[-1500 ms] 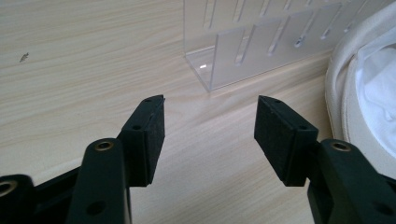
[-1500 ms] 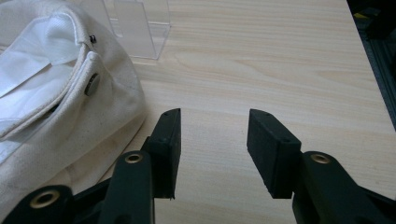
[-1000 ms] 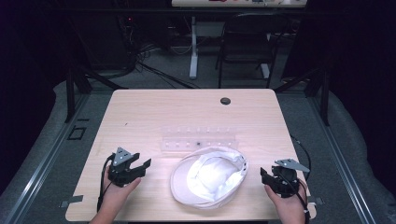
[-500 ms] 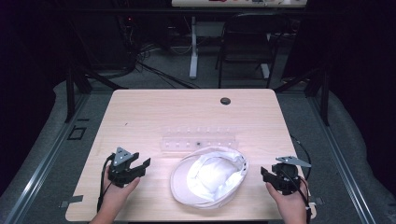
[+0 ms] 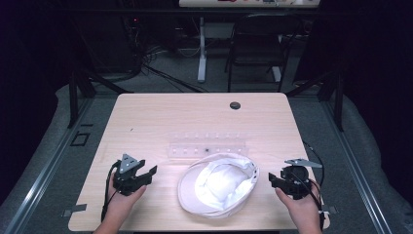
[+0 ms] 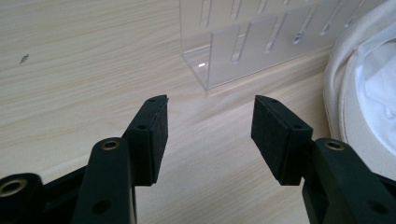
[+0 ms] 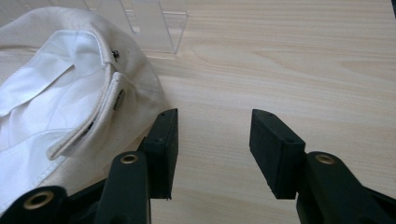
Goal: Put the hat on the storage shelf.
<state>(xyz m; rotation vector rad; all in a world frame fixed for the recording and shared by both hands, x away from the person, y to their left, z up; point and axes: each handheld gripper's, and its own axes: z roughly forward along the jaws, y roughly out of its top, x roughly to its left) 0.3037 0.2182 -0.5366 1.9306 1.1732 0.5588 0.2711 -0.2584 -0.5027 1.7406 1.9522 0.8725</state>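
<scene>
A white cap [image 5: 218, 184] lies upside down on the wooden table [image 5: 160, 122], its white lining facing up. Just behind it stands a clear acrylic rack [image 5: 208, 144] with slots. My left gripper [image 5: 148, 173] rests open on the table left of the cap, held by a hand. In the left gripper view the jaws frame bare wood, with the rack [image 6: 252, 42] ahead and the cap [image 6: 359, 93] at the right edge. My right gripper [image 5: 272, 179] is open just right of the cap. Its view has the cap's strap and brim [image 7: 70, 107] beside the left jaw.
A round black grommet [image 5: 235, 105] sits near the table's far edge. A chair [image 5: 258, 44] and a desk leg [image 5: 201, 48] stand on the floor beyond the table, among cables. Dark curtains close both sides.
The right gripper has drifted a little nearer the cap's right side. The left gripper and the cap have stayed put.
</scene>
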